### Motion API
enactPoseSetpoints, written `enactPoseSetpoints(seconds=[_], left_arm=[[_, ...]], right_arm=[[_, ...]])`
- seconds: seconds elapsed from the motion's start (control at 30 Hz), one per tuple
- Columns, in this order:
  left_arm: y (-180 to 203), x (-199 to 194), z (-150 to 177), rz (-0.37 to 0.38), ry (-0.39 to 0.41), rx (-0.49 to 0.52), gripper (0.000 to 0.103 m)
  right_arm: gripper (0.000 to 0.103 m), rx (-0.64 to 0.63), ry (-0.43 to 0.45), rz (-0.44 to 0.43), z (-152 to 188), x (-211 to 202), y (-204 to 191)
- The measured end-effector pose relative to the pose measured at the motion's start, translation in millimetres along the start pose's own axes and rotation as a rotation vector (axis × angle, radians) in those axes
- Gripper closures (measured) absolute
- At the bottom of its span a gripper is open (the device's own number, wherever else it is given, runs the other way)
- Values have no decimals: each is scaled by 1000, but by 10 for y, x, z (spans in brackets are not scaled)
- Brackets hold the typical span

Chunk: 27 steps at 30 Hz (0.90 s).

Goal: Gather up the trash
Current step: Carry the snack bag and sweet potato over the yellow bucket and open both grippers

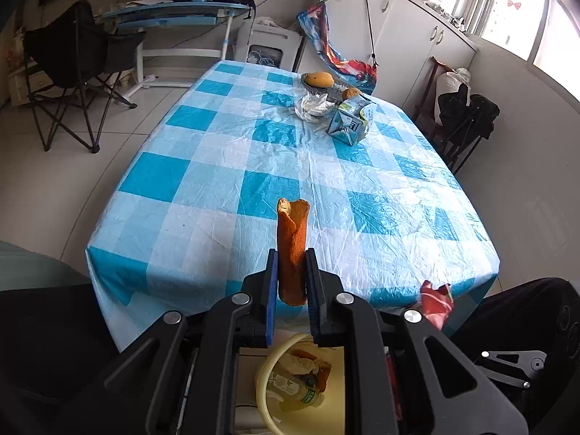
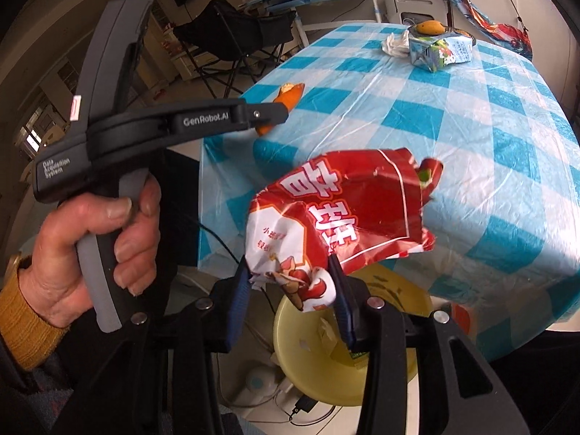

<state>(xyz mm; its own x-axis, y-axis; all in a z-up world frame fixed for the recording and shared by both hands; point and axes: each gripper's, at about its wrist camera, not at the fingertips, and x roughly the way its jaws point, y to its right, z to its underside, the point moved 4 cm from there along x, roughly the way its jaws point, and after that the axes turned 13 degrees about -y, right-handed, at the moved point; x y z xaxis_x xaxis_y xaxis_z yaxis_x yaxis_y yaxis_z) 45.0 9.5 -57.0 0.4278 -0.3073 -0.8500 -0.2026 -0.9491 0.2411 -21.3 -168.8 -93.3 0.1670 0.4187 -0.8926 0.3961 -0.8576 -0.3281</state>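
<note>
Trash rides both claws over the bin [image 2: 377, 330]: left claw [image 1: 291, 275] clamps peel [image 1: 291, 250], right claw [image 2: 290, 290] (part-open) cradles wrapper [image 2: 348, 214]; carton [image 1: 349, 121] waits at one o'clock on the table [image 1: 203, 188].

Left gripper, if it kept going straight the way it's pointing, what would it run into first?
Probably the checked tablecloth near the table's front edge; the left gripper, shut on orange peel, points down at it. Depth is unclear.

Red snack wrapper [image 2: 348, 214] between jaws, over yellow bin [image 2: 395, 359]
</note>
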Motion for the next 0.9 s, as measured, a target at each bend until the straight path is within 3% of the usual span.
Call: enactPoseSetpoints(seconds=[0.13,0.2,0.27,0.5,0.63,0.77,0.87,0.9], left_arm=[[-1,-124,123,1,12,8,89],[13,-154,176,2,8,13,89],[30,-172,229,3,3,22,89],[221,-95,379,3,-49,103,89],[370,30,483,25,-118,171,89],[531,185,598,35,-199,249,87],[641,177,638,22,-185,304,75],[665,149,636,22,-167,312,65]], right_arm=[[59,6,-69,23,63,148,10],[47,32,-80,37,69,184,58],[45,61,-67,39,66,167,111],[36,206,91,28,23,-127,384],[27,305,236,5,3,-361,576],[26,377,300,-5,19,-445,712],[25,393,318,-1,16,-489,732],[24,394,318,1,15,-492,735]])
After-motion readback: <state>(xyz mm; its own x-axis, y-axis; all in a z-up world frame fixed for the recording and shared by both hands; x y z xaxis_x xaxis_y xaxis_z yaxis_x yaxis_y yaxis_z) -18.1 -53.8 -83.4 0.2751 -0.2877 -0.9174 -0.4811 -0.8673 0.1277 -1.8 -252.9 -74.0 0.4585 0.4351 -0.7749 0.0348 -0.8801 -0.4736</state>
